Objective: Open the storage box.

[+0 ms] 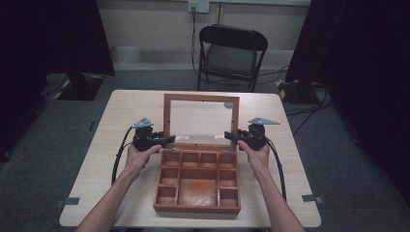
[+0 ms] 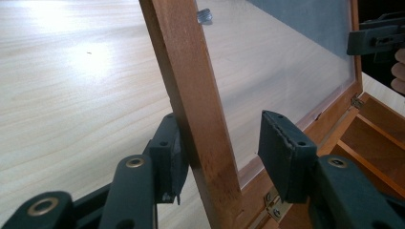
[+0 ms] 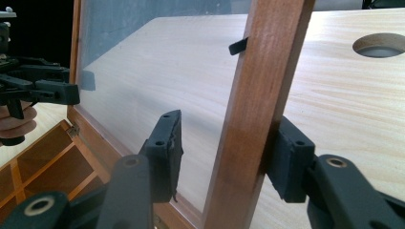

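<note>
A wooden box (image 1: pixel 198 181) with its glazed lid (image 1: pixel 201 122) raised upright was seen between the two grippers, on a pale table (image 1: pixel 111 145). The lid's side rail stood between the jaws of the left gripper (image 2: pixel 222 152): one pad touched the wood, the other stood apart over the pane, so nothing was clamped. The right gripper (image 3: pixel 229 152) straddled the opposite rail likewise, released, one pad against the wood. The open compartments lay just below both grippers.
</note>
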The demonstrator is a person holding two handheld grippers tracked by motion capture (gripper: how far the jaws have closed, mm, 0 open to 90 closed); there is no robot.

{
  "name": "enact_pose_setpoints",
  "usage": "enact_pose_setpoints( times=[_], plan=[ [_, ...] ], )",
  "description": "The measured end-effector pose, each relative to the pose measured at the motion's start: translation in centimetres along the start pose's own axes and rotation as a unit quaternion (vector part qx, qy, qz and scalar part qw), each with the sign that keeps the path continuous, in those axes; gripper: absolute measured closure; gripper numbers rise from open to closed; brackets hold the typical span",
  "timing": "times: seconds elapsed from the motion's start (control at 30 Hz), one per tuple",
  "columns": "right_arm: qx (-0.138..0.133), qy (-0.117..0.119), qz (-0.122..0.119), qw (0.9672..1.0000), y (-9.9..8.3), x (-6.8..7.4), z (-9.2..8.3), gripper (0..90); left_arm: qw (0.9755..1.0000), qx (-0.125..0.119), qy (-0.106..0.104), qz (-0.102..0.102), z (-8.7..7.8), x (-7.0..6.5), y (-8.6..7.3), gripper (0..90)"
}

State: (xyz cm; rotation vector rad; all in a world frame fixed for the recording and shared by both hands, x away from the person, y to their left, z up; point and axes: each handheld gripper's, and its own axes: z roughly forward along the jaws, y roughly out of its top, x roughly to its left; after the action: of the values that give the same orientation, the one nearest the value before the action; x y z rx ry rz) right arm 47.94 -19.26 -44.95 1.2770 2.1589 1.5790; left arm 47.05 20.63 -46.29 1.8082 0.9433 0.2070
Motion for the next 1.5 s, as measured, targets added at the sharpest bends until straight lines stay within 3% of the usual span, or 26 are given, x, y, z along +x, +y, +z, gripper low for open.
enact_pose_setpoints(
  times=[0.13,0.4,0.73,1.2,1.5],
  plan=[
    [0.007,-0.006,-0.003,1.0,-0.1,0.0,0.4,47.2,0.9999,0.0,-0.005,-0.014,0.2,0.2,-0.2,51.5],
    [0.014,-0.01,0.006,0.9998,-0.5,-0.2,1.1,41.8,0.9997,0.009,-0.006,-0.021,0.5,0.5,-0.4,48.6],
    [0.036,-0.029,0.025,0.9986,-1.0,-0.9,1.8,35.7,0.9984,0.036,-0.003,-0.043,1.4,0.6,-0.8,34.2],
    [0.055,-0.035,0.047,0.9967,-1.7,-1.3,2.6,29.3,0.9955,0.044,-0.019,-0.082,1.8,1.5,-1.3,32.9],
    [0.064,-0.034,0.059,0.9956,-2.0,-1.4,2.8,26.6,0.9952,0.047,-0.014,-0.085,2.0,1.5,-1.4,29.4]
  ],
)
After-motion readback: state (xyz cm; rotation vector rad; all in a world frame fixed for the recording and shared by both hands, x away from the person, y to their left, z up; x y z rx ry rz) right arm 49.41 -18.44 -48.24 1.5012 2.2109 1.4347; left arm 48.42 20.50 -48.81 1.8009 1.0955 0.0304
